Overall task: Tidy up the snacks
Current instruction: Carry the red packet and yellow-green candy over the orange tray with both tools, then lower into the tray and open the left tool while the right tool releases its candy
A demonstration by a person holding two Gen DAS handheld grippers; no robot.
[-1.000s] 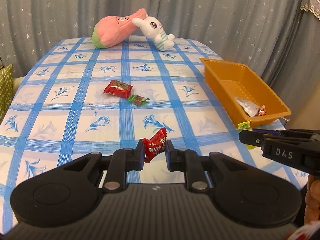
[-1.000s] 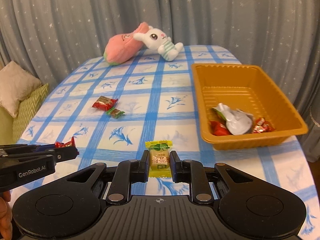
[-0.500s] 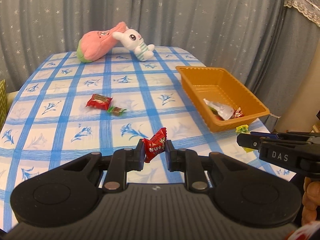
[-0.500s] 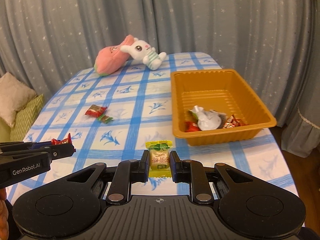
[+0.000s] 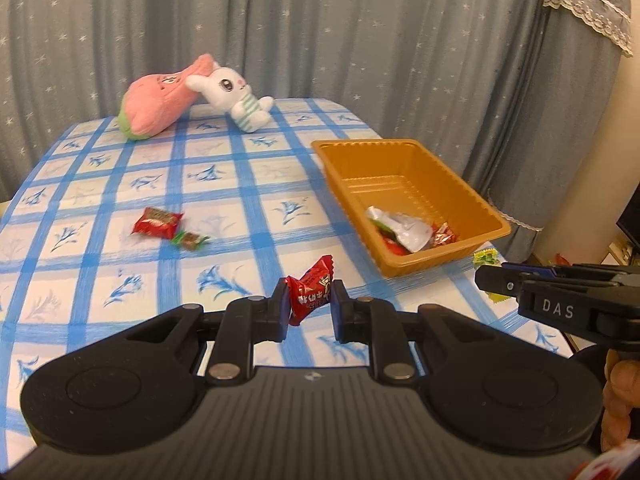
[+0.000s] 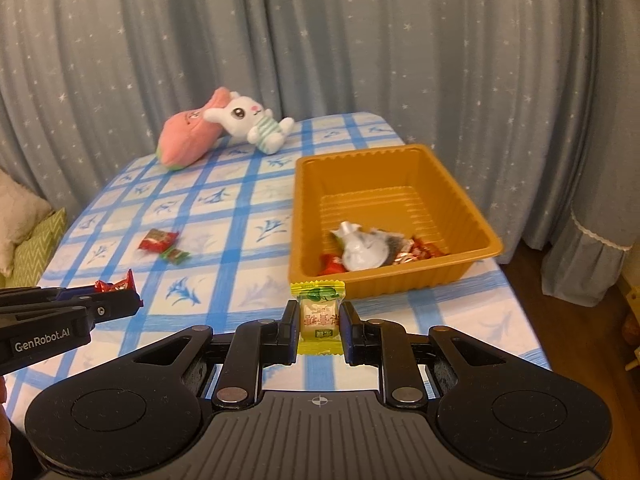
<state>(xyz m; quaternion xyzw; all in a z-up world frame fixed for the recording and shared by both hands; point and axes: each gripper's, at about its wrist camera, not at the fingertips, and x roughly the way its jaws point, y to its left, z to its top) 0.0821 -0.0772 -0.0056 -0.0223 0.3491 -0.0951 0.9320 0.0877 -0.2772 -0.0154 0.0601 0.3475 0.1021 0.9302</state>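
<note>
- Pinching one red candy (image 5: pixel 311 293) in a crinkly foil twist wrap, the left gripper (image 5: pixel 309 309) has both black fingers clamped on it, above the table's near edge.
- One yellow candy (image 6: pixel 319 317), a flat pillow pack with zigzag ends and a green print on top, is clamped upright between the fingers of the right gripper (image 6: pixel 319 327), just at 6 o'clock from the tray.
- One orange tray (image 6: pixel 472 216), glossy moulded plastic, rectangular with a ribbed floor, holds a small heap at its near end: one crumpled white wrapper (image 6: pixel 362 249) and several red foil pieces, their number unclear.
- Two loose snacks lie at 9 o'clock from the tray, well apart from it: one flat red packet (image 5: pixel 157 222) and one small green-ended candy (image 5: pixel 189 239), just beside each other.
- One tablecloth (image 5: pixel 256 184), white with blue checks and leaf prints, covers the table.
- Two soft plush toys touch at 12 o'clock: one pink peach-shaped cushion (image 5: pixel 158 100) and one white rabbit (image 5: pixel 236 94).
- Grey starred curtains (image 5: pixel 360 28) hang in folds behind.
</note>
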